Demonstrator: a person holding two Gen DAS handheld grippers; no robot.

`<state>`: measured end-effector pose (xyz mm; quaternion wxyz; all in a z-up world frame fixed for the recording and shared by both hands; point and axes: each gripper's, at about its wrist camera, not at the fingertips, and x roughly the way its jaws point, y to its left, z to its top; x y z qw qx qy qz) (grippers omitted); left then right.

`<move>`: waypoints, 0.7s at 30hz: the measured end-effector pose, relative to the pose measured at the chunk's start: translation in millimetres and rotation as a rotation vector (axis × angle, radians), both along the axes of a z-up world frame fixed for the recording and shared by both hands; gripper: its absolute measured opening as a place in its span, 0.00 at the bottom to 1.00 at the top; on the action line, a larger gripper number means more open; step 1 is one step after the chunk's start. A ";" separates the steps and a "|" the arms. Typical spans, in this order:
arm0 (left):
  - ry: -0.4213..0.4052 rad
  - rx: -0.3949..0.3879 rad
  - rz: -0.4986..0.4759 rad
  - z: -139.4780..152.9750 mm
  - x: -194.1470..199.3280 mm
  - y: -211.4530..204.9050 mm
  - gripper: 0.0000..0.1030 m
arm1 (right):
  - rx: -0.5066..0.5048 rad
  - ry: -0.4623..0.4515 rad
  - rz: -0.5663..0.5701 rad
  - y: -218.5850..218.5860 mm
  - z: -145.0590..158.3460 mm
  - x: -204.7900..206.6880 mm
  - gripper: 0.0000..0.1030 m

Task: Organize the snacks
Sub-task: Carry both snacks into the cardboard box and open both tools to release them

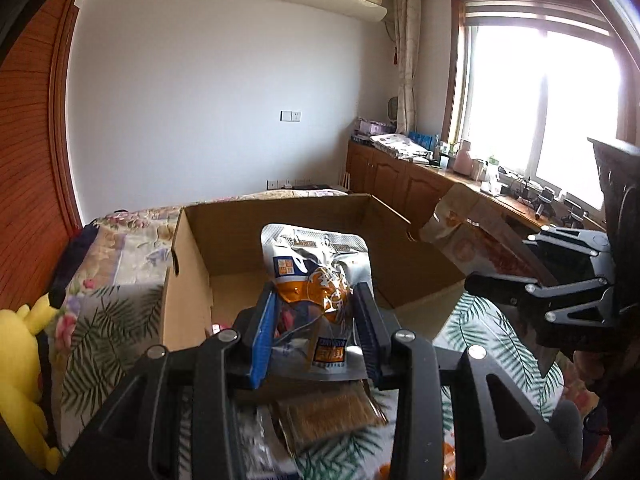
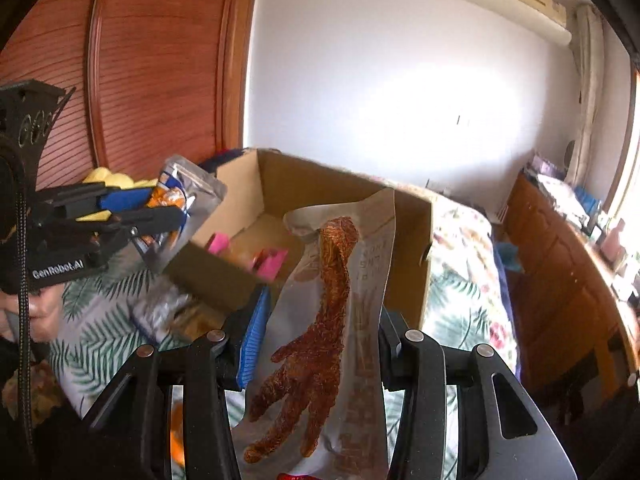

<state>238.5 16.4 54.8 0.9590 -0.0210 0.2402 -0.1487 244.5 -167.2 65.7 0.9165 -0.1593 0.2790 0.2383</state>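
My left gripper (image 1: 316,291) is shut on a silver and orange snack pouch (image 1: 316,256), which it holds up in front of an open cardboard box (image 1: 240,240) on the bed. The right wrist view shows the same left gripper (image 2: 166,203) and silver pouch (image 2: 196,188) at the left, beside the box's near corner. My right gripper (image 2: 322,308) is shut on a tall beige packet (image 2: 336,248) printed with a brown chicken foot, raised before the box (image 2: 320,184). From the left wrist view, the right gripper (image 1: 500,260) and its beige packet (image 1: 460,228) are at the right.
Pink packets (image 2: 272,264) lie inside the box. Loose snack packs (image 1: 328,412) rest on the leaf-print bedspread (image 1: 112,320) under my left gripper. A yellow plush toy (image 1: 20,360) sits at the left. Wooden cabinets (image 1: 400,184) run along the window wall, and a wardrobe (image 2: 140,60) stands behind.
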 end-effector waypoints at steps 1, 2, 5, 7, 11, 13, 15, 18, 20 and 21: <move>-0.003 0.000 0.001 -0.1 6.0 0.8 0.35 | 0.000 -0.006 -0.001 -0.4 3.3 3.6 0.44; -0.003 0.001 0.001 -0.3 10.8 1.1 0.35 | 0.000 -0.012 -0.002 0.7 5.9 8.6 0.44; -0.006 0.001 0.004 -1.7 27.7 4.1 0.35 | -0.004 -0.022 -0.001 5.9 10.3 25.7 0.44; -0.004 0.000 0.006 -2.5 37.9 5.6 0.35 | -0.009 -0.023 0.001 9.6 10.0 35.0 0.44; 0.004 -0.005 0.013 -7.8 58.5 10.2 0.35 | -0.013 -0.018 0.007 17.5 5.6 56.1 0.44; 0.010 -0.008 0.017 -11.5 68.1 12.9 0.35 | -0.013 -0.014 0.009 20.1 2.1 65.9 0.44; 0.016 -0.015 0.021 -14.9 74.4 14.3 0.35 | -0.016 -0.009 0.013 23.7 -1.9 75.9 0.44; 0.023 -0.020 0.026 -17.8 83.2 15.1 0.35 | -0.024 -0.008 0.016 27.0 -6.4 88.9 0.44; 0.026 -0.014 0.028 -19.6 87.4 16.5 0.35 | -0.022 -0.005 0.015 27.7 -7.4 96.2 0.44; 0.027 -0.012 0.028 -20.4 89.0 16.8 0.35 | -0.020 -0.001 0.015 28.0 -8.3 101.4 0.44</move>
